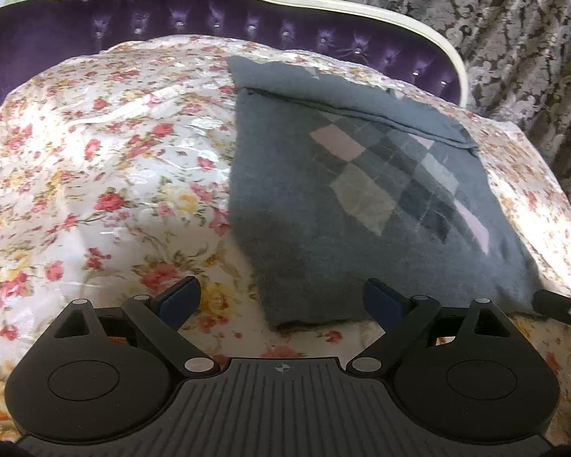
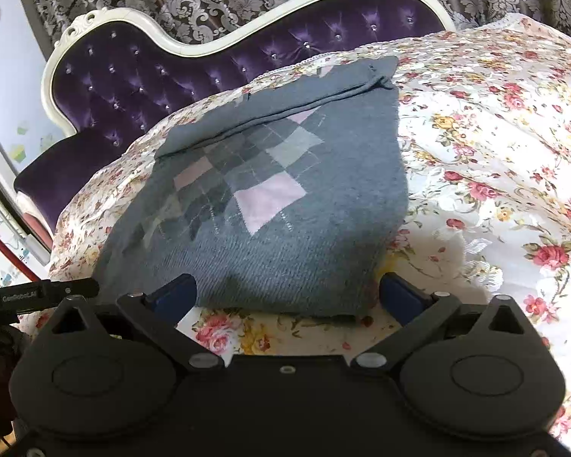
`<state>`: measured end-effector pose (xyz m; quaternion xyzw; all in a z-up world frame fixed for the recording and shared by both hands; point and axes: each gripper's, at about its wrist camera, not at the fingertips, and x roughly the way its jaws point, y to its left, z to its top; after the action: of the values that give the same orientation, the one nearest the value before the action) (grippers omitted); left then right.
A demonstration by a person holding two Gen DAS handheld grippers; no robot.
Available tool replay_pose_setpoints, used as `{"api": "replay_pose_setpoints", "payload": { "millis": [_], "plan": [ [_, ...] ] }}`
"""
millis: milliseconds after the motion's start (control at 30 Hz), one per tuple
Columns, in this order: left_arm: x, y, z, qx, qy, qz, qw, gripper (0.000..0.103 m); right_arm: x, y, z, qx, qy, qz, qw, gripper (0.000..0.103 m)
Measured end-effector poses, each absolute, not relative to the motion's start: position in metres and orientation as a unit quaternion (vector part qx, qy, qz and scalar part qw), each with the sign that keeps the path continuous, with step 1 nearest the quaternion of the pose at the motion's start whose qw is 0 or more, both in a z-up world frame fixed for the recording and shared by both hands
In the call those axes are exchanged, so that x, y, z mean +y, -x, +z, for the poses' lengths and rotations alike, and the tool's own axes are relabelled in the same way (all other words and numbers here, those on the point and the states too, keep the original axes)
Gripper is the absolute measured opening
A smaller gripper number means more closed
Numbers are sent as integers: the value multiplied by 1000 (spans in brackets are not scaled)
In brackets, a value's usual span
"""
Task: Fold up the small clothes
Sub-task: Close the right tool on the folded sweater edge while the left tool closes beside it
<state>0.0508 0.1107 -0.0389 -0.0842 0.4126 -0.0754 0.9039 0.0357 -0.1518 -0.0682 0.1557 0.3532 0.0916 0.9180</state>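
1. Grey knitted sweater (image 1: 304, 228) with a pink and grey diamond pattern lies folded on the floral satin bedspread (image 1: 95, 160), its near edge just ahead of both tools.
2. The left tool (image 1: 281, 297) stands wide apart and grips nothing; its right finger (image 1: 384, 299) sits over the sweater's near left corner.
3. The right tool (image 2: 289, 293) is also spread wide and empty, its fingers flanking the near hem.
4. A purple tufted headboard (image 2: 133, 87) stands beyond.

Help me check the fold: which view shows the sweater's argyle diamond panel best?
The right wrist view: the argyle panel lies near centre, its diamonds sharp and fully visible on the grey sweater. The left wrist view shows it off to the right, more slanted.
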Motion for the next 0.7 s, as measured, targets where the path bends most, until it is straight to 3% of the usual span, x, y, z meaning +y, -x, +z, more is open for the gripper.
{"api": "replay_pose_setpoints", "payload": {
  "millis": [700],
  "plan": [
    [113, -61, -44, 411, 119, -136, 894, 55, -162, -33, -74, 328, -223, 126, 909, 103]
  ]
}}
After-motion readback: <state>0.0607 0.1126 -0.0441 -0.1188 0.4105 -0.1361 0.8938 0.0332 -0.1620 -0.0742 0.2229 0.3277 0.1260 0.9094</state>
